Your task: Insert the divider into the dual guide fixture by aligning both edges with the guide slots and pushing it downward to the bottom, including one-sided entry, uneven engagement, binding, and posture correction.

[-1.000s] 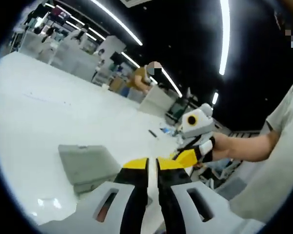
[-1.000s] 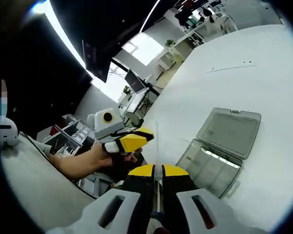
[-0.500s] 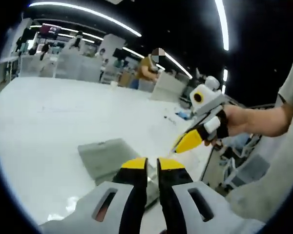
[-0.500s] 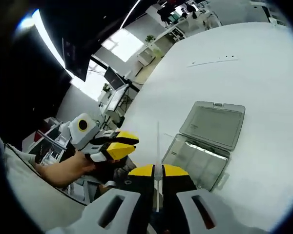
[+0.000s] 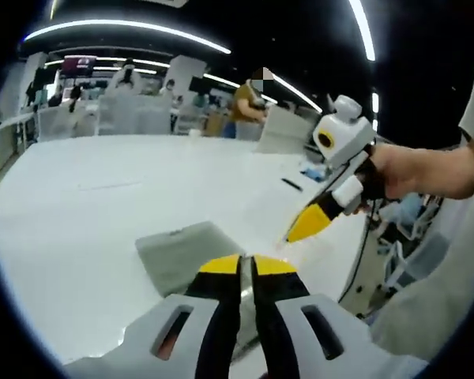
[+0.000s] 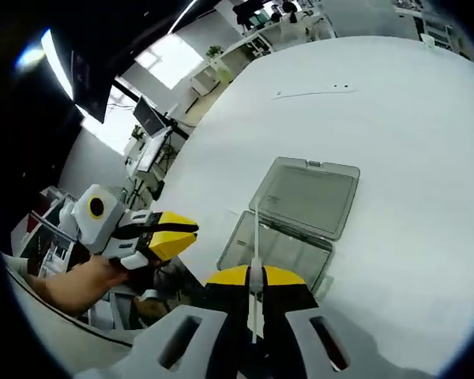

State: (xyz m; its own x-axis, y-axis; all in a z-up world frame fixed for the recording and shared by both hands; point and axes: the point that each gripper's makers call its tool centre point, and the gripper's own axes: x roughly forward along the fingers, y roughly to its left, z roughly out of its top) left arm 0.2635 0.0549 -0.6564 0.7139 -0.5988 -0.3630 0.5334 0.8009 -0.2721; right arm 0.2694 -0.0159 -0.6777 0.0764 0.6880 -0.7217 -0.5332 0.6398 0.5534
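Above the white counter, the right gripper holds a thin, pale divider edge-on between its jaws, which are pinched narrow on the lower part of the strip. The divider's free end points toward the open clear box lying flat on the counter, lid folded back beside the tray. Divider and box are apart; no edge has entered a slot yet, so far as the right gripper view shows.

Left gripper: jaws nearly together, nothing visible between them. It hovers over the grey box in its own view. The right gripper appears there too, held in a hand.

Handling judgement: the divider looks light, thin and somewhat flexible, probably smooth plastic. Likely to bow or twist if pushed while one edge binds. A grip near the middle of the top edge would press both sides down evenly; an off-centre hold favours one-sided entry. The box is light and could slide on the counter, so the left gripper may need to steady its rim.
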